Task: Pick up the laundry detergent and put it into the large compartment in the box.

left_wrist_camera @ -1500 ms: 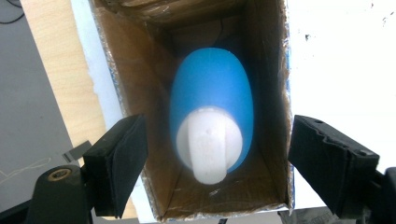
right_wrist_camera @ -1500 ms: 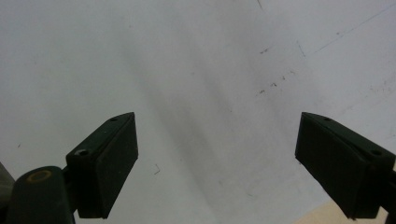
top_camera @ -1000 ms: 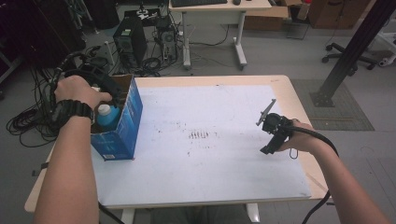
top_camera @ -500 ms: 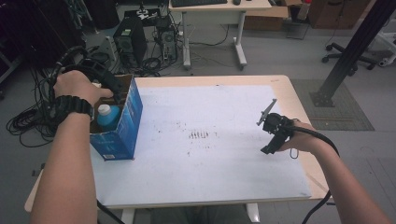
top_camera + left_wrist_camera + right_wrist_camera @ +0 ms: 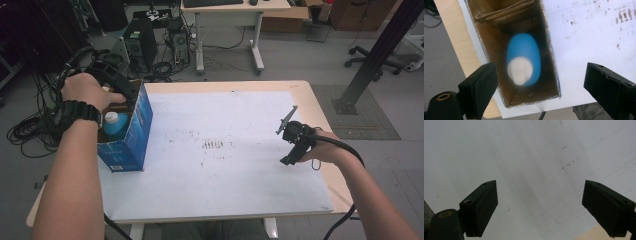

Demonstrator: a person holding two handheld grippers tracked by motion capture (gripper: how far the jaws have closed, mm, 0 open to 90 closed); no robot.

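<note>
Left gripper (image 5: 541, 82) sits at upper left of the high view, above the open blue carton (image 5: 131, 135); jaws spread wide, nothing between them. Blue bottle (image 5: 524, 58) with white cap stands inside the carton, centre of the left gripper view, blurred. Right gripper (image 5: 540, 205) at right of the high view over the white sheet (image 5: 225, 165); jaws spread, empty
</note>
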